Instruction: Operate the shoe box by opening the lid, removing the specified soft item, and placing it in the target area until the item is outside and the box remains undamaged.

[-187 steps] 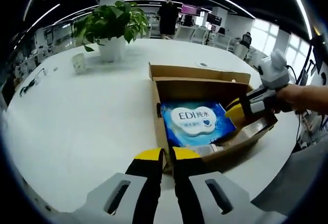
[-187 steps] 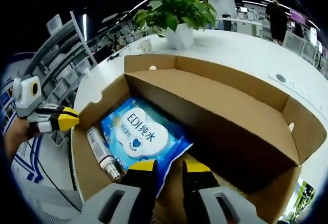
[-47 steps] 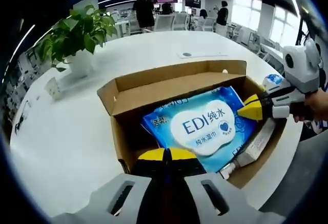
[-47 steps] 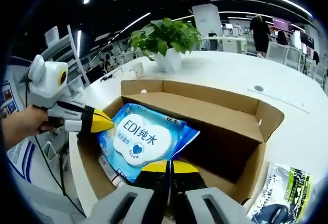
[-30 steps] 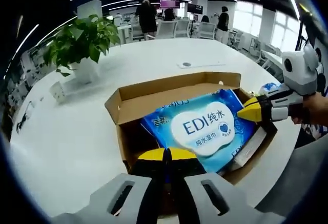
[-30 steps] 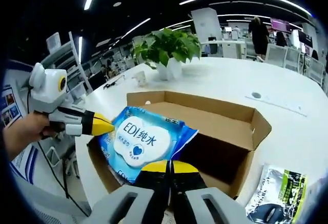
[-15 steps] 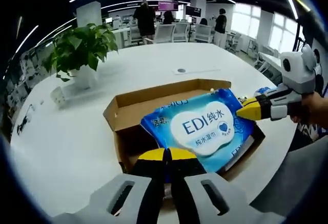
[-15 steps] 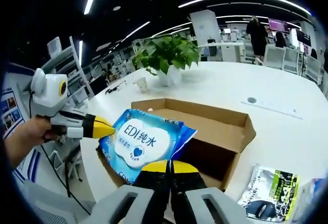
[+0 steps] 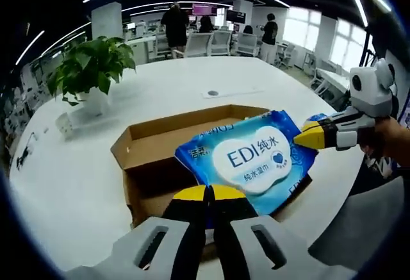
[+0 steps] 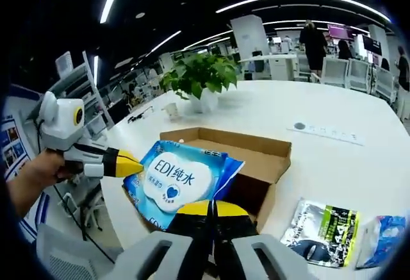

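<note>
Office desks, chairs and standing people fill the far background behind a broad white counter [image 9: 77,184]; a potted plant [image 9: 90,68] stands on it toward the far side, well apart from the open cardboard shoe box [image 9: 154,158], whose flaps stand up around a dark inside; the blue wipes pack [image 9: 253,158], marked EDI on a white label, is lifted above the box rim, tilted, and held at two ends; the left tongs [image 9: 209,198] are pressed together on the pack's near edge in the left gripper view, their yellow tips pinching the blue film; the right tongs [image 9: 306,138] come in from the right of that view, pressed together on the pack's far corner, with a hand [image 9: 391,145] behind them; in the right gripper view the right tongs [image 10: 212,211] pinch the wipes pack [image 10: 176,177] at its lower edge, the left tongs [image 10: 131,164] grip its other side, and the shoe box [image 10: 256,158] sits below and behind; a silver and green packet [image 10: 323,229] lies flat on the counter [image 10: 333,164] beside the box, with a blue packet [image 10: 384,238] just past it.
</note>
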Demonstrator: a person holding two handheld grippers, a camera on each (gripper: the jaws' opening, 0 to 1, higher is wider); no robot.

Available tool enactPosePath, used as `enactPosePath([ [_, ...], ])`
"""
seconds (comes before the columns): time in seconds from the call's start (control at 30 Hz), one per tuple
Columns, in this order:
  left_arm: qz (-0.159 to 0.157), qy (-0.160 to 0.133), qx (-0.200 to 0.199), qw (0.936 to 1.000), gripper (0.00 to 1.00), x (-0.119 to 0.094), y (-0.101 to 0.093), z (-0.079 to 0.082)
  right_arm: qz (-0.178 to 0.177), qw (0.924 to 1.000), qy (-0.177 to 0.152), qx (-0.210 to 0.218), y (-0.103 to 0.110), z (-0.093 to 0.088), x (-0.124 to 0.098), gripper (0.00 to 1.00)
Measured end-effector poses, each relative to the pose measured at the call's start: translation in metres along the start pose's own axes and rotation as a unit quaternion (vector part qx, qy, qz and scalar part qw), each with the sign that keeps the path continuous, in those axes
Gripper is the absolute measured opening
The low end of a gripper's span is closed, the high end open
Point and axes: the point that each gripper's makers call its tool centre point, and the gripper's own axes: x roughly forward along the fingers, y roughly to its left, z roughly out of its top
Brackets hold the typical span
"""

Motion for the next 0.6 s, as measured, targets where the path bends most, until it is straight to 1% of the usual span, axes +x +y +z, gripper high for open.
enactPosePath([
  [0.27, -0.013, -0.003, 0.003, 0.9999, 0.00, 0.004, -0.019, 0.005, -0.011, 0.9999, 0.001, 0.007, -0.012, -0.002, -0.017, 0.00],
  [0.6, -0.030, -0.001, 0.011, 0.9995, 0.00, 0.012, -0.041, 0.011, -0.025, 0.9995, 0.002, 0.017, -0.030, -0.009, -0.034, 0.00],
])
